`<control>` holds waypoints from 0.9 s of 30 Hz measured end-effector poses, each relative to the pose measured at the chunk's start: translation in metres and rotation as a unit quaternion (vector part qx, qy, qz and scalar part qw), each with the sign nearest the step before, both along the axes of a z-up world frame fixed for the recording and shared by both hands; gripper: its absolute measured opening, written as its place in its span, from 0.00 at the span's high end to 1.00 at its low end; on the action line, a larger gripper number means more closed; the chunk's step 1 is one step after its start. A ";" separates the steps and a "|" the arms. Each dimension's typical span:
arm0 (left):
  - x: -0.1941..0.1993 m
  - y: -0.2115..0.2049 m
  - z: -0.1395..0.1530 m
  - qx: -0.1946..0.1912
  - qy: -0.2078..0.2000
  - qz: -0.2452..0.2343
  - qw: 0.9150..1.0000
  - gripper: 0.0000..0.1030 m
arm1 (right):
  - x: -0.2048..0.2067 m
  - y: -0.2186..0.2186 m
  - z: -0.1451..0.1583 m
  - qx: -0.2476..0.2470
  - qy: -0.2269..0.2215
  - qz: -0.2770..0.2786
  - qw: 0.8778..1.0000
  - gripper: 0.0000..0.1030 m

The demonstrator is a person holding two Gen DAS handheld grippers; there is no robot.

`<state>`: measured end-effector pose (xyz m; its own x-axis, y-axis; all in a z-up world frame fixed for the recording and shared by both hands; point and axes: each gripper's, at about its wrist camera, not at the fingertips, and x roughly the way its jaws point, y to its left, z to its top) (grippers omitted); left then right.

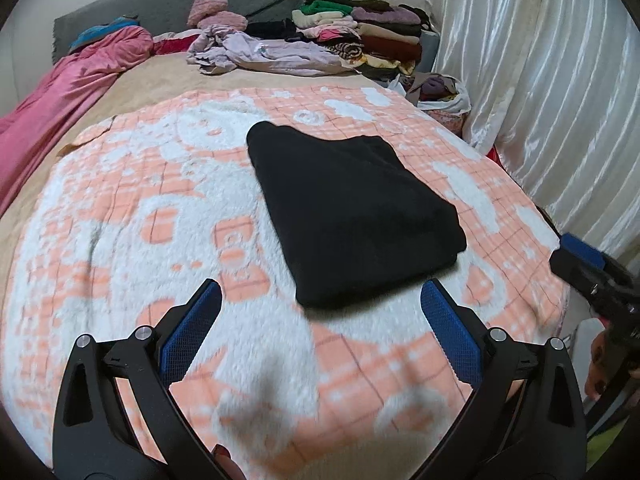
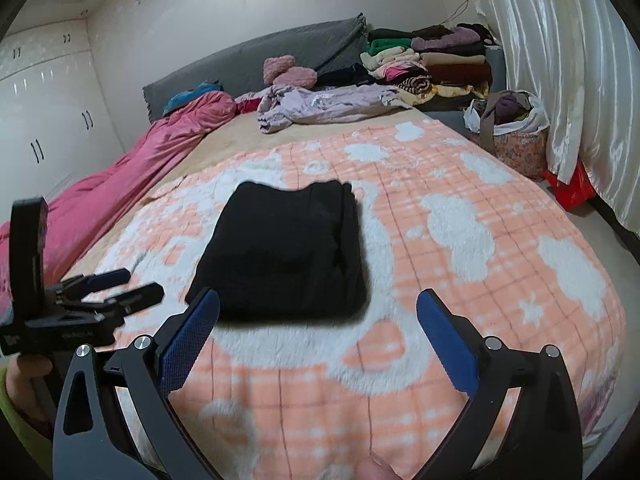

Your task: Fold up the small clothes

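A black garment (image 1: 348, 216) lies folded into a thick rectangle on the orange-and-white fleece blanket (image 1: 160, 208); it also shows in the right wrist view (image 2: 284, 248). My left gripper (image 1: 320, 292) is open and empty, just short of the garment's near edge. My right gripper (image 2: 318, 302) is open and empty, also at the garment's near edge. The right gripper appears at the right edge of the left wrist view (image 1: 580, 256), and the left gripper appears at the left of the right wrist view (image 2: 124, 288).
A pink quilt (image 2: 132, 168) lies along the bed's left side. A crumpled lilac garment (image 2: 320, 106) and a stack of folded clothes (image 2: 432, 60) sit by the grey headboard (image 2: 260, 56). A bag of clothes (image 2: 516, 128) and white curtains (image 2: 580, 60) stand to the right.
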<state>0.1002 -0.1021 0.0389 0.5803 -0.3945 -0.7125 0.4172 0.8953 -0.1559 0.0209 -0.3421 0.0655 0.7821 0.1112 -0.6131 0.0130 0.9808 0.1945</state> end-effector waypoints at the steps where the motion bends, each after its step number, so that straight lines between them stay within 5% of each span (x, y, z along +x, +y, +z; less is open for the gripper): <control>1: -0.003 0.002 -0.001 -0.002 0.001 0.001 1.000 0.09 | -0.004 0.003 -0.003 -0.001 0.004 0.002 1.000 0.04; 13: -0.028 0.019 -0.032 0.003 0.027 0.012 1.000 0.09 | -0.021 0.023 -0.046 -0.008 0.056 -0.004 0.998 0.04; 27: -0.031 0.023 -0.033 -0.002 0.031 0.015 0.999 0.09 | -0.021 0.020 -0.047 -0.010 0.056 -0.010 0.998 0.04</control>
